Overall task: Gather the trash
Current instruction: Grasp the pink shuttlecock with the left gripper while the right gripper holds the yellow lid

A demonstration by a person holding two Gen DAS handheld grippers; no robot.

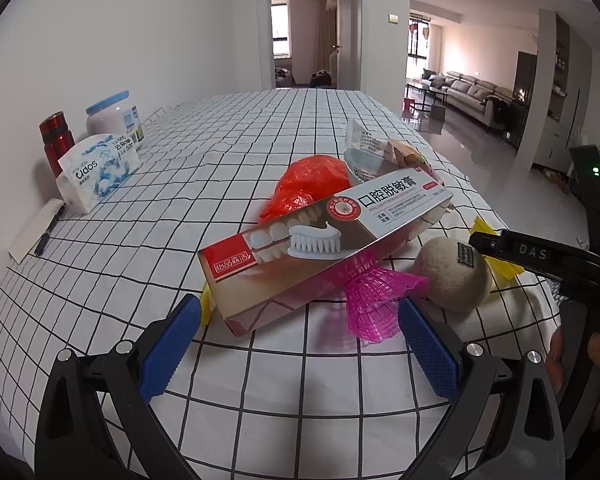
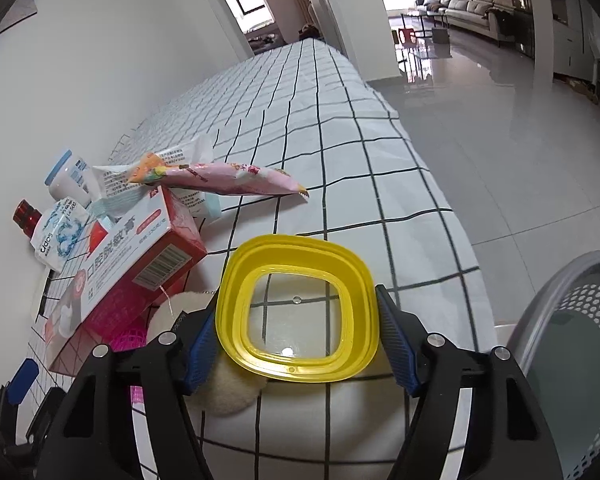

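Note:
My right gripper (image 2: 297, 301) is shut on a yellow-rimmed clear lid (image 2: 236, 280), its blue pads pressing on the rim's left and right sides just above the checked tablecloth. Beside it lies a beige fuzzy ball (image 2: 228, 394). The trash pile holds a toothpaste box (image 1: 320, 240), a red plastic bag (image 1: 312, 184), pink mesh netting (image 1: 376, 300) and crumpled wrappers (image 1: 368, 152). A pink snack wrapper (image 2: 236, 178) lies on top of the pile. My left gripper (image 1: 298, 304) stands open just short of the box, with nothing between its fingers.
A grey perforated bin (image 2: 580, 320) stands off the table's right edge. Along the wall on the left are a tissue pack (image 1: 96, 172), a red bottle (image 1: 56, 140), a blue-lidded white jar (image 1: 112, 120) and a pen (image 1: 50, 228). The table (image 1: 260, 372) drops to tiled floor on the right.

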